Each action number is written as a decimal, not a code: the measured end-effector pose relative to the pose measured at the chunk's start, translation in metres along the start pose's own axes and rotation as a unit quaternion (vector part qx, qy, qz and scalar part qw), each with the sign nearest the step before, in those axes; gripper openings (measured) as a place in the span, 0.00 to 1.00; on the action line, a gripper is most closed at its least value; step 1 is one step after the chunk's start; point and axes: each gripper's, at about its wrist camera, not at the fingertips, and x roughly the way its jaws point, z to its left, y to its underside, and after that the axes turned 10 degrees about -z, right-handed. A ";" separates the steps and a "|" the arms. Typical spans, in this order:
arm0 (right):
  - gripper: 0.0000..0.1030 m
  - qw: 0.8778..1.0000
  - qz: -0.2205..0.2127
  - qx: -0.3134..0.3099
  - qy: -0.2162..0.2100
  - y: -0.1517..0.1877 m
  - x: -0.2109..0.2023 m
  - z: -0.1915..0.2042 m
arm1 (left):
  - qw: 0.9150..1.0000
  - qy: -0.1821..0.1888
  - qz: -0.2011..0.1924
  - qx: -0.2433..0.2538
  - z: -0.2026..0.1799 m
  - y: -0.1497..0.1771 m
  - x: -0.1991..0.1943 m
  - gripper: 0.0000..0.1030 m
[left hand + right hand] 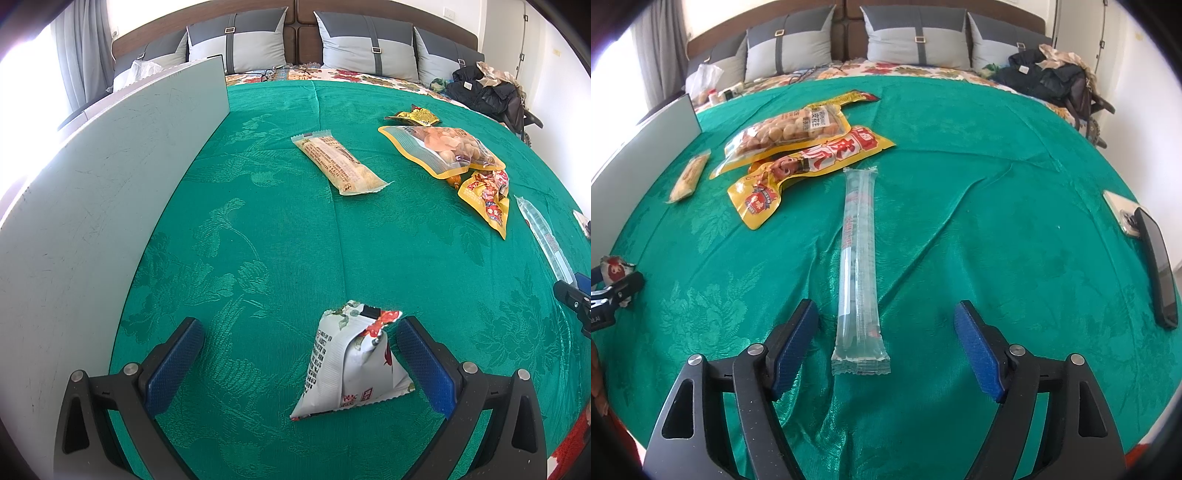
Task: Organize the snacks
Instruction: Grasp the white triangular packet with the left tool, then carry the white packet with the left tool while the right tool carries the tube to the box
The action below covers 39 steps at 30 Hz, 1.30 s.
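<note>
Here my right gripper (pixel 886 347) gapes around the clear tube packet (pixel 858 258) mid-bed; my left gripper (pixel 301 363) stands wide, possibly touching the white pouch (pixel 351 362).

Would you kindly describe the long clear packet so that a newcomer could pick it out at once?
Start from the green bedspread over the bed, then find the heap of yellow snack bags. Just beside them lies the long clear packet, its near end between the open fingers of the right gripper. It alone is see-through, thin and tube-shaped.
</note>
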 end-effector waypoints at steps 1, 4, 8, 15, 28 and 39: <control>0.78 1.000 0.000 0.000 0.000 0.000 0.000 0.000 | 1.000 0.000 0.000 0.000 0.000 0.000 0.000 1.00; 0.78 1.000 -0.001 -0.001 -0.002 0.000 -0.001 -0.001 | 1.000 0.001 0.000 0.000 0.000 0.000 0.000 1.00; 0.78 1.000 0.000 -0.004 -0.005 0.000 -0.001 -0.001 | 1.000 0.019 0.013 0.012 0.002 -0.001 0.000 1.00; 0.79 1.000 0.002 -0.006 -0.008 0.000 -0.001 -0.002 | 0.994 0.062 0.064 0.058 0.000 0.000 -0.007 0.99; 0.79 0.981 0.005 0.169 -0.089 -0.010 -0.011 -0.057 | 0.997 0.064 0.028 0.044 -0.013 0.010 -0.026 0.45; 0.61 0.995 0.080 -0.013 -0.061 -0.053 0.027 0.030 | 0.996 0.089 0.012 0.029 -0.014 0.013 -0.043 0.45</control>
